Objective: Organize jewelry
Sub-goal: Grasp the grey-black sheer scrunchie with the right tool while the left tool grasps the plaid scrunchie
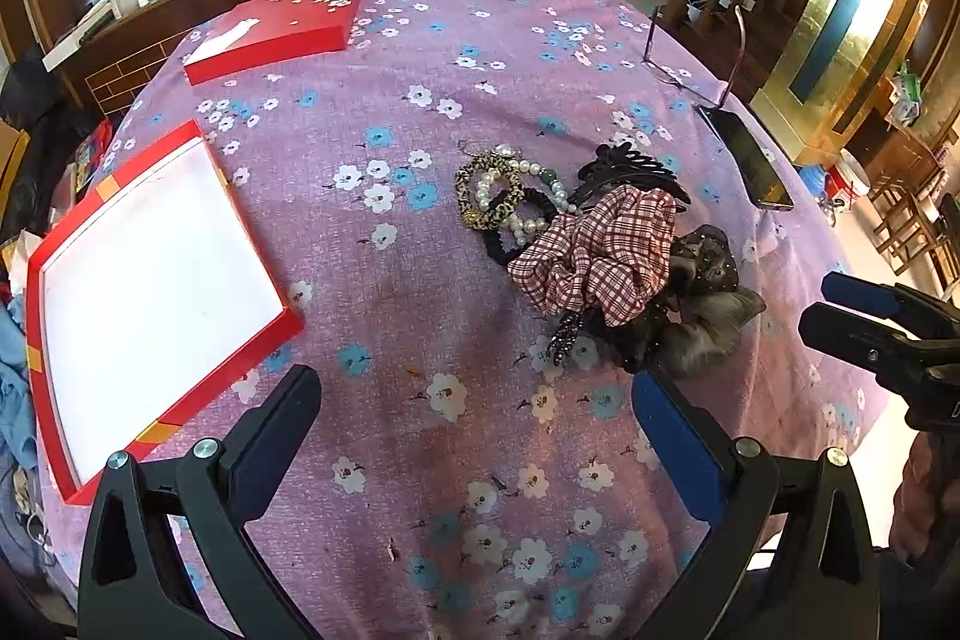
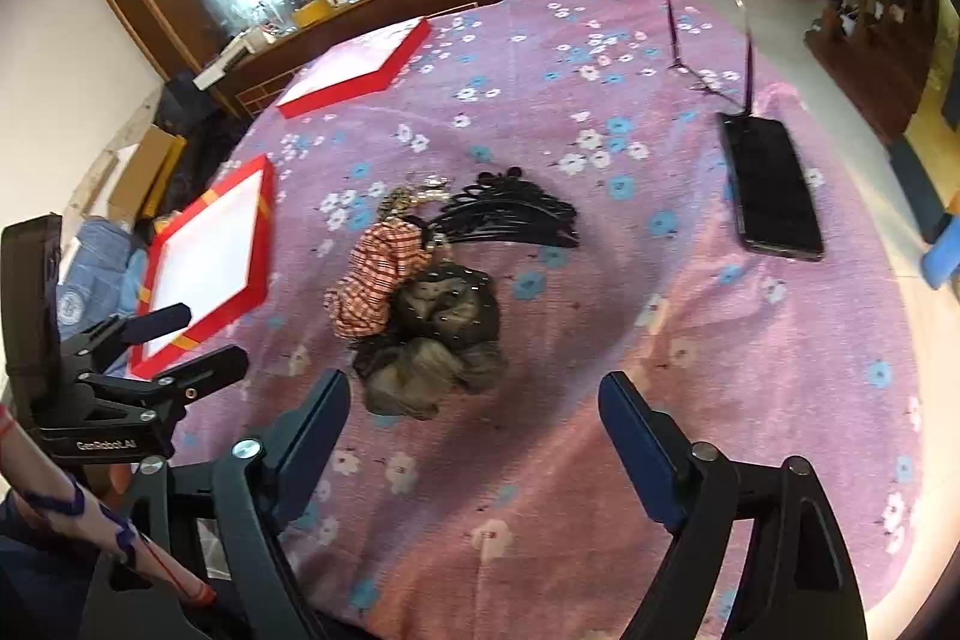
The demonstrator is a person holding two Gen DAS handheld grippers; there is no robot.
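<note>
Gaping empty, both grippers' fingers (image 1: 672,430) (image 2: 636,436) face one jewelry pile (image 1: 570,244), two red trays (image 1: 156,292).

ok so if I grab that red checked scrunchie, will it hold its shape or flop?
The checked scrunchie looks like soft gathered fabric, so it will probably flop and squash between the tongs. It seems light. It lies against the black hair claw and pearl bracelets, so lifting it may drag them.

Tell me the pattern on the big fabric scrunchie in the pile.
Red-and-white check on the scrunchie, clearest in the left wrist view.
</note>
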